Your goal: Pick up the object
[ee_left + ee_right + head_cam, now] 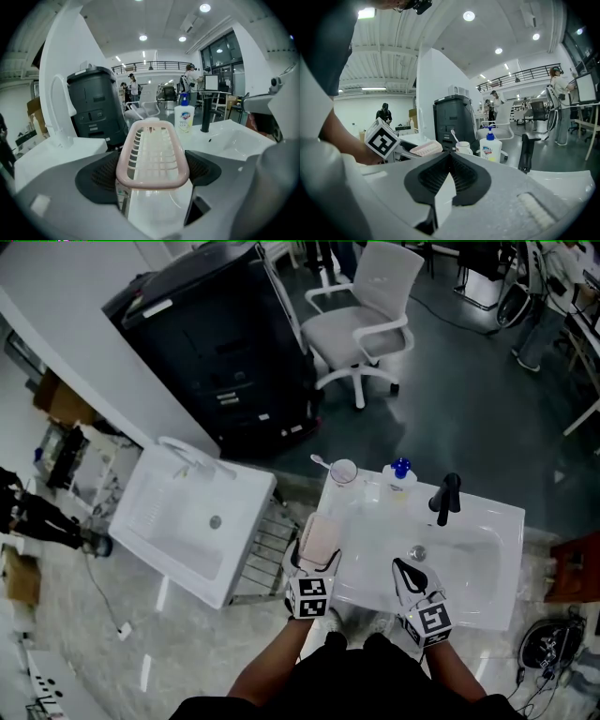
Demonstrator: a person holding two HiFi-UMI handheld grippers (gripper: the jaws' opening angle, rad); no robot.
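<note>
A pink slotted plastic tray (321,538) is held above the left rim of the white sink (473,570). My left gripper (317,557) is shut on it. In the left gripper view the tray (152,157) sits level between the two dark pads (101,176), with its long side pointing away from me. My right gripper (406,570) hovers over the front of the basin, shut with nothing in it. In the right gripper view its jaws (450,174) meet tip to tip, and the pink tray (425,148) shows to the left.
At the back of the sink stand a cup with a toothbrush (343,472), a blue-capped soap bottle (400,479) and a black tap (447,498). A second white basin (187,517) lies to the left, with a wire rack (267,549) between them. A black cabinet (225,343) and an office chair (370,320) stand beyond.
</note>
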